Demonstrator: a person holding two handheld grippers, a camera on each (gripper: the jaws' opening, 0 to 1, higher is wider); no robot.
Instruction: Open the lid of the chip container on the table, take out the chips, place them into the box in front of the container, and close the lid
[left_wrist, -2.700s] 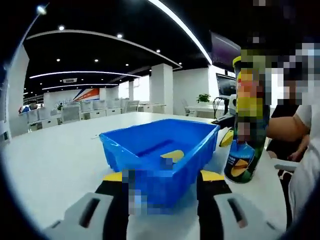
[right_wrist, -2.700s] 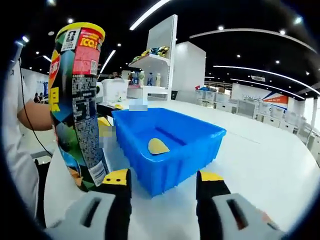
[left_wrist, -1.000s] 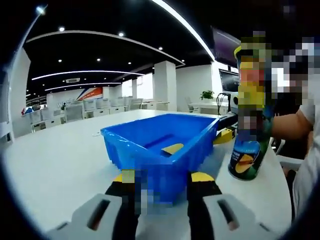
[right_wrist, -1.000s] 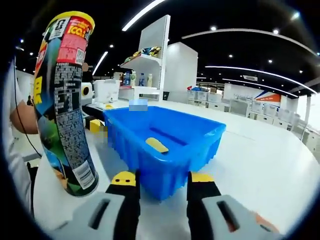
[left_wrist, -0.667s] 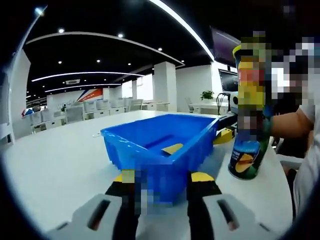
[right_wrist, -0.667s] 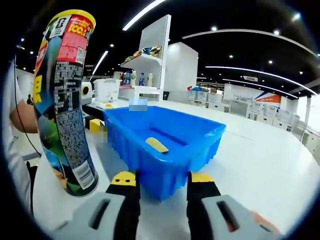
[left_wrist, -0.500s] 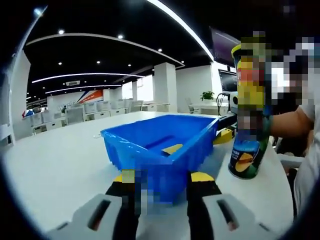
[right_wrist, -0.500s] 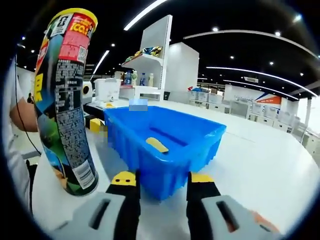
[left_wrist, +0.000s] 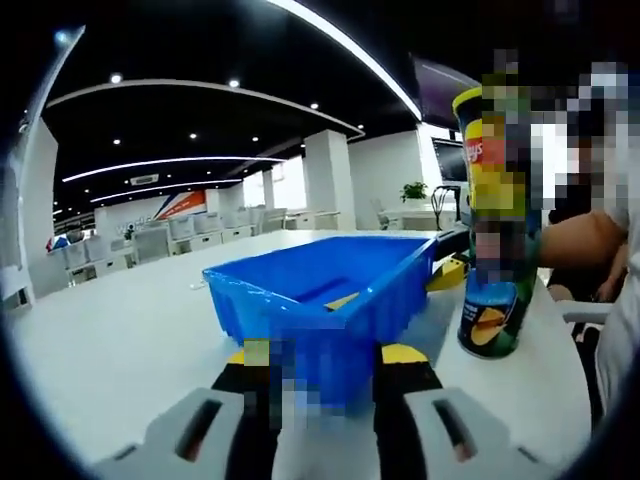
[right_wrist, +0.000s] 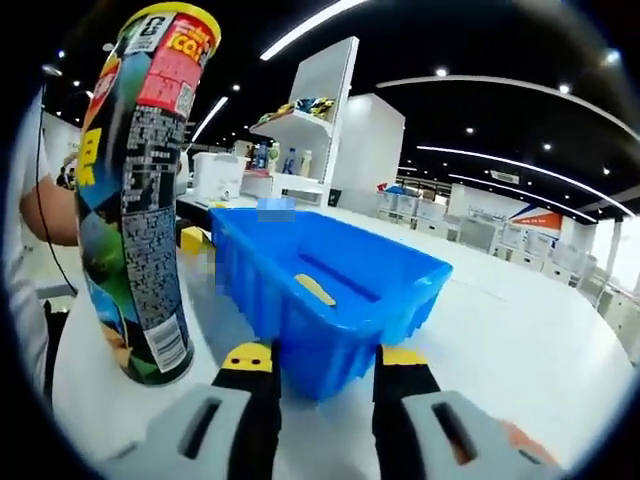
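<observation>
One yellow chip (right_wrist: 315, 289) lies on the floor of the blue plastic box (right_wrist: 330, 280) on my white table (right_wrist: 520, 340). My tall printed chip container (right_wrist: 140, 200) stands upright just beside the box, its yellow lid (right_wrist: 170, 12) on. My left gripper (left_wrist: 325, 357) and right gripper (right_wrist: 314, 360) each straddle the box's near wall, jaws slightly apart, holding nothing; contact unclear.

Chip can (right_wrist: 140, 195) stands upright on white table (right_wrist: 520, 340), tall tube w/ yellow rim, red patch near top, barcode low down; in left gripper view (left_wrist: 497, 220) partly mosaic-blurred, chip picture on its base. Can't tell if lid is on. Blue plastic box (right_wrist: 325, 290) sits just beside can, open top, ribbed walls. One yellow chip (right_wrist: 315, 290) lies inside on box floor.
</observation>
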